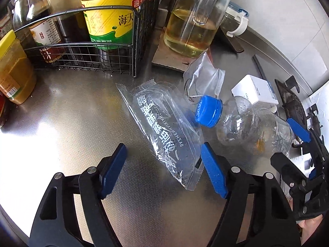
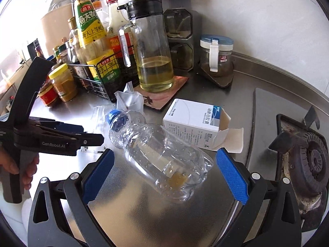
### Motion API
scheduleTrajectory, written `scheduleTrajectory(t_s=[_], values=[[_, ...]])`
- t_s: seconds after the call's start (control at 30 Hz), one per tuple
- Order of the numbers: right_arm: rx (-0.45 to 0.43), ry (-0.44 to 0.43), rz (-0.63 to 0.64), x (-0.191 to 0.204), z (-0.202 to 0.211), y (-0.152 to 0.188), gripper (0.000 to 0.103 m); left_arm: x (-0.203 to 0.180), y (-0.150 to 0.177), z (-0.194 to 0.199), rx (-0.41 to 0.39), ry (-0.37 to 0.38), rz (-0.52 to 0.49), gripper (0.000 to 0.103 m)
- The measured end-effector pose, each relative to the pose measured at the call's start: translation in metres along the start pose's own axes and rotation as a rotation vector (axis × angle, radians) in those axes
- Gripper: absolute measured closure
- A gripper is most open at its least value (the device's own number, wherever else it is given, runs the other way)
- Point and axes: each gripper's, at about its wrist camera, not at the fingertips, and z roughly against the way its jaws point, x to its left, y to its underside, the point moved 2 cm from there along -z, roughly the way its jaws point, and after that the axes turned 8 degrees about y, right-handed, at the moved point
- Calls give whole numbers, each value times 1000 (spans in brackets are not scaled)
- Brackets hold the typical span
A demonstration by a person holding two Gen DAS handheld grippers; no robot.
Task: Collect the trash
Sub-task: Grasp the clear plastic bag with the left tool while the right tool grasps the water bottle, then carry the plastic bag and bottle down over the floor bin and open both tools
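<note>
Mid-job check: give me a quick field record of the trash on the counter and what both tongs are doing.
surface: steel counter
trash 1: clear wrapper, lying flat
trash 2: crushed bottle, blue cap on, on its side
trash 3: white carton, flap open
trash 4: small clear bag
left tongs: open, over wrapper
right tongs: open, straddling bottle

A black wire basket is sitting on the shiny metal counter, holding tall sauce bottles; a yellow-lidded jar is standing just beside it, with a red-lidded jar next to that. A glass oil jug is standing on a brown mat; a small clip-lid jar is sitting nearby; a gas burner is lying at the right.
</note>
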Motion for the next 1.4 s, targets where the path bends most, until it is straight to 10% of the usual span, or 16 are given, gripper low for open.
scheduleTrajectory(t_s=[0.23,0.5,0.9,1.4], values=[[55,-115,71,21,1,7,31,12,-6,6,-10,-50,1,62],[92,-194,170,55,-4,10,30,31,0,13,-3,-71,-5,73],[107,-121,136,65,-1,30,37,32,21,27,-15,-41,-51,97],[29,4,-34,56,78,71,38,2,88,81,-32,51,-126,99]])
